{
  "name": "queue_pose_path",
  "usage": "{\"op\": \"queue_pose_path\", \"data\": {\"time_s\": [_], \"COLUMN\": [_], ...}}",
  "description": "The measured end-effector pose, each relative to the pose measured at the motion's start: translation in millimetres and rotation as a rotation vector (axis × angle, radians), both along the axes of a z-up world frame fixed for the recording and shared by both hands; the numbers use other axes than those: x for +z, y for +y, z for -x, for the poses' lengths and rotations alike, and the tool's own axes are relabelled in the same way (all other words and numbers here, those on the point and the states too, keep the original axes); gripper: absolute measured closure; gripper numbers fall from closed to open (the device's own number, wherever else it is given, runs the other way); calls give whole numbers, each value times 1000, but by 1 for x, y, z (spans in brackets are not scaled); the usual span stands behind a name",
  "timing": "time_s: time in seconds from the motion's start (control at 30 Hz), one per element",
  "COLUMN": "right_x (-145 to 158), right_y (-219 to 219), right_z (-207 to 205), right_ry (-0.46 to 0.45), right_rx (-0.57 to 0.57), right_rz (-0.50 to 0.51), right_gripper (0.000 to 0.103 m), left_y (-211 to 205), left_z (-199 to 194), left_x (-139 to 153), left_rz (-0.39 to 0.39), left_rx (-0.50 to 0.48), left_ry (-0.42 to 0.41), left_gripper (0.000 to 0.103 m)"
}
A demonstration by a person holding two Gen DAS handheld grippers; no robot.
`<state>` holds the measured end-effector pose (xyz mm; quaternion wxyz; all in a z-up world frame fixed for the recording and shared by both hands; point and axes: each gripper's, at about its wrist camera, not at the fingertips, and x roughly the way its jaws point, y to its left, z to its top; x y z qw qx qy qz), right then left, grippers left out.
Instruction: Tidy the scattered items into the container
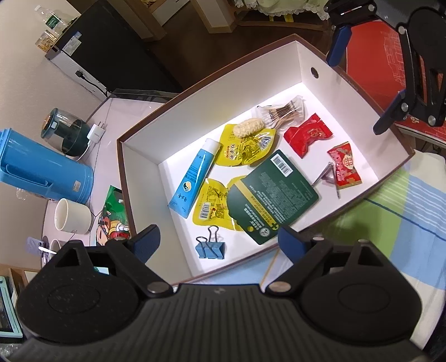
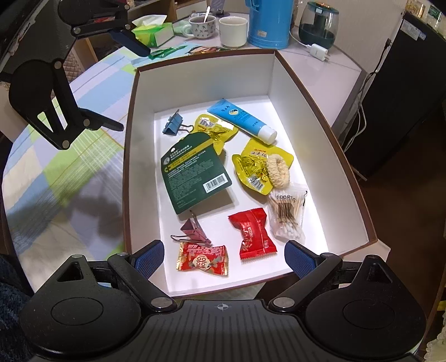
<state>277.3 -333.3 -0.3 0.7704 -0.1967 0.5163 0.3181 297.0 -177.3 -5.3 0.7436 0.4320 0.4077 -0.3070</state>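
Note:
The brown-rimmed box with white walls holds a blue tube, a green card, yellow packets, a blue binder clip, a pink clip, red candies, cotton swabs and a hair tie. My left gripper hangs open over one end of the box. Over the opposite end, my right gripper is open too. Neither holds anything.
The box rests on a checked cloth. Beyond it stand a blue jug, a white cup, a snack bag, a tissue box and a black cabinet. A red box lies beside the container.

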Motion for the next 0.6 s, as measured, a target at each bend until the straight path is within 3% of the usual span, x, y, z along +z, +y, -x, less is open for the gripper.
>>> {"op": "queue_pose_path", "data": {"time_s": [0.6], "right_x": [19], "right_y": [-3], "right_z": [35], "right_ry": [-91], "right_rx": [-4], "right_rz": [-48], "right_gripper": [7], "left_y": [-11], "left_z": [45], "left_x": [22], "left_rz": [69], "left_rx": [109], "left_ry": [-78], "left_gripper": [9]}}
